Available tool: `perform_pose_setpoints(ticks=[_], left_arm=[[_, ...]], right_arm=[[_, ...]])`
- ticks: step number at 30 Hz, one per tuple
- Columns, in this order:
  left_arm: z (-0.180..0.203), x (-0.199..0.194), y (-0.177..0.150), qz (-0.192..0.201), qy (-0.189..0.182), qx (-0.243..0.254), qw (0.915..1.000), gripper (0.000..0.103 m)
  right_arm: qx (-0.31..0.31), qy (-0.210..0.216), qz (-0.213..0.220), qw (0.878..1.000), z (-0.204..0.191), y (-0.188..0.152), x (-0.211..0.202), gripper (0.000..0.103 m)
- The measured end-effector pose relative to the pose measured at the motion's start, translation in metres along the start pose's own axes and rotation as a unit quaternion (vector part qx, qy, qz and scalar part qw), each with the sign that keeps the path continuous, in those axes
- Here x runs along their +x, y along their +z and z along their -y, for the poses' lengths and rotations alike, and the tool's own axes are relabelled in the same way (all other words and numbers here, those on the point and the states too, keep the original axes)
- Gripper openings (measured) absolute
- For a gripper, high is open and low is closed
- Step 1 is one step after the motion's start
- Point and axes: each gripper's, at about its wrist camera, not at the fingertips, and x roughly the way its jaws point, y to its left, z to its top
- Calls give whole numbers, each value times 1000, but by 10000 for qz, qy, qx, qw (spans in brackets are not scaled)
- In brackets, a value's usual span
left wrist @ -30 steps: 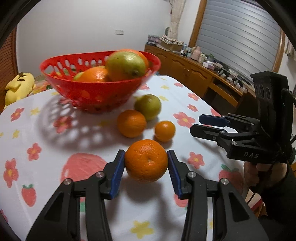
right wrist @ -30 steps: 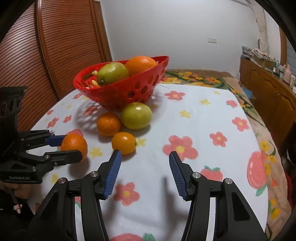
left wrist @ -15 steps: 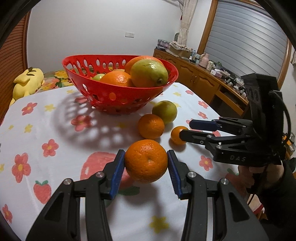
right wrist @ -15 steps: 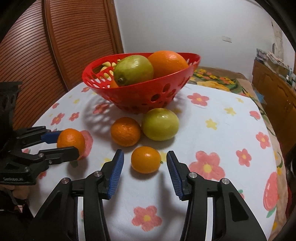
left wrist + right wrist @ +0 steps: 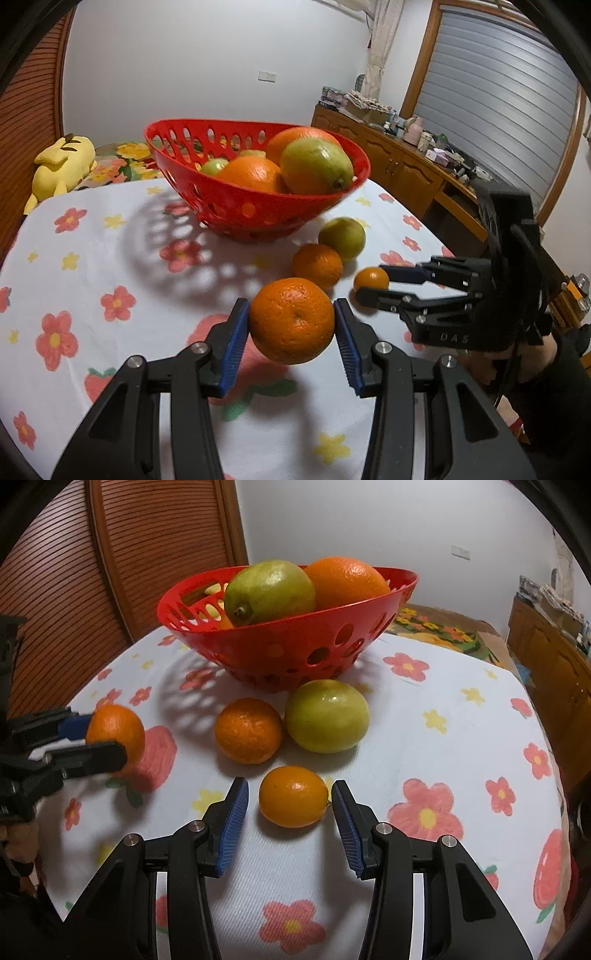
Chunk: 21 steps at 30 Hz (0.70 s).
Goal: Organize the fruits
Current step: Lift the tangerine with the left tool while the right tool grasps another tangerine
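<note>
My left gripper (image 5: pixel 291 302) is shut on a large orange (image 5: pixel 291 321) and holds it just above the flowered tablecloth (image 5: pixel 92 258); in the right wrist view the same gripper (image 5: pixel 107 738) and orange (image 5: pixel 116 731) appear at the left. My right gripper (image 5: pixel 290 782) straddles a small orange (image 5: pixel 293 796) that rests on the cloth, with a gap showing at the left pad. The red basket (image 5: pixel 236 206) behind holds oranges and green fruit. Between the basket and the small orange lie another orange (image 5: pixel 248 730) and a green fruit (image 5: pixel 327 716).
A yellow plush toy (image 5: pixel 62 166) lies past the table's far left edge. A wooden sideboard (image 5: pixel 406 166) with clutter runs along the right. A slatted wooden door (image 5: pixel 74 572) stands behind the basket. A hand (image 5: pixel 480 365) grips the right tool.
The right gripper moved forward to the small orange, and its jaws narrowed around it. The left gripper rose a little with the large orange and the basket looms nearer.
</note>
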Motion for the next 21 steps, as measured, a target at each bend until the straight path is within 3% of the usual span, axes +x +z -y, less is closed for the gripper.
perform_pose_setpoints(ticks=[4, 10, 21], left_arm=[[-2, -7, 9, 122, 55, 45, 9999, 44], [-9, -21, 31, 375, 181, 58, 9991, 44], [-20, -29, 79, 643, 374, 248, 9969, 44]], right_arm=[[-36, -76, -17, 10000, -1, 0, 2, 39], [10, -5, -15, 10000, 1, 0, -2, 39], [-171, 4, 508, 9986, -5, 25, -49, 39]])
